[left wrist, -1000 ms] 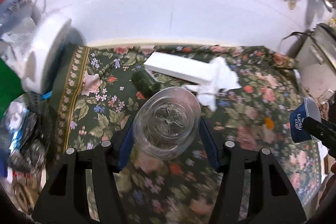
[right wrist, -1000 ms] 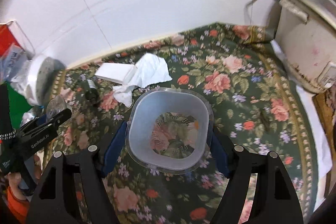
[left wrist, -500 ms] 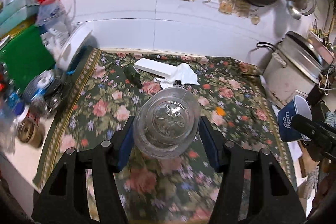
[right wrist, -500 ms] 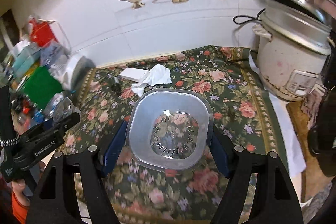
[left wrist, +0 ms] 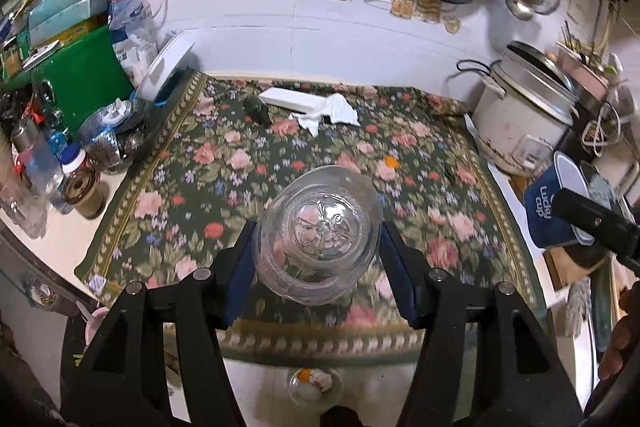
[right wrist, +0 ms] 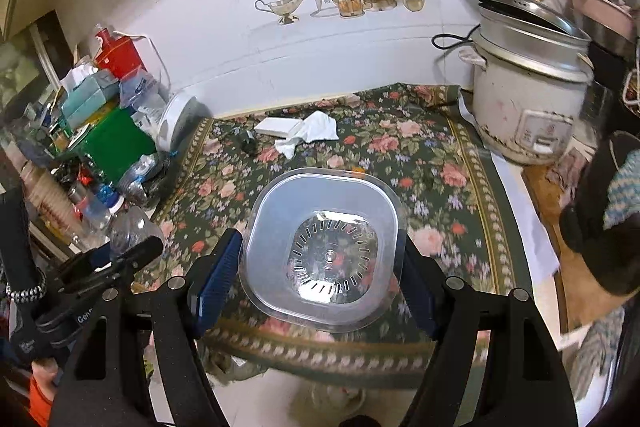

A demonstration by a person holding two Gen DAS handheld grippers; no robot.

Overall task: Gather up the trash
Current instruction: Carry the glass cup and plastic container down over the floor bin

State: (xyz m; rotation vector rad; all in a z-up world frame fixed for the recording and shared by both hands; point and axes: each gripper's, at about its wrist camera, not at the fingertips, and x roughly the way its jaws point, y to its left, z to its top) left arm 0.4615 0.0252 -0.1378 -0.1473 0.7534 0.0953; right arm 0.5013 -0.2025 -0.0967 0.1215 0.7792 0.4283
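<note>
My left gripper is shut on a clear plastic bottle, seen bottom-on, held above the near edge of the floral tablecloth. My right gripper is shut on a clear square plastic cup, which shows as a blue "Lucky cup" in the left wrist view. On the cloth's far side lie a white box, a crumpled white tissue and a small dark bottle. They also show in the right wrist view: the box, the tissue, the dark bottle.
A rice cooker stands at the right edge of the table. Bottles, jars, a green box and tissue packs crowd the left side. A white round lid leans on the wall. A small bowl sits below the table's front edge.
Both grippers have pulled back and up from the table with their loads; the view now takes in the whole cloth, the wall and the table's front edge.
</note>
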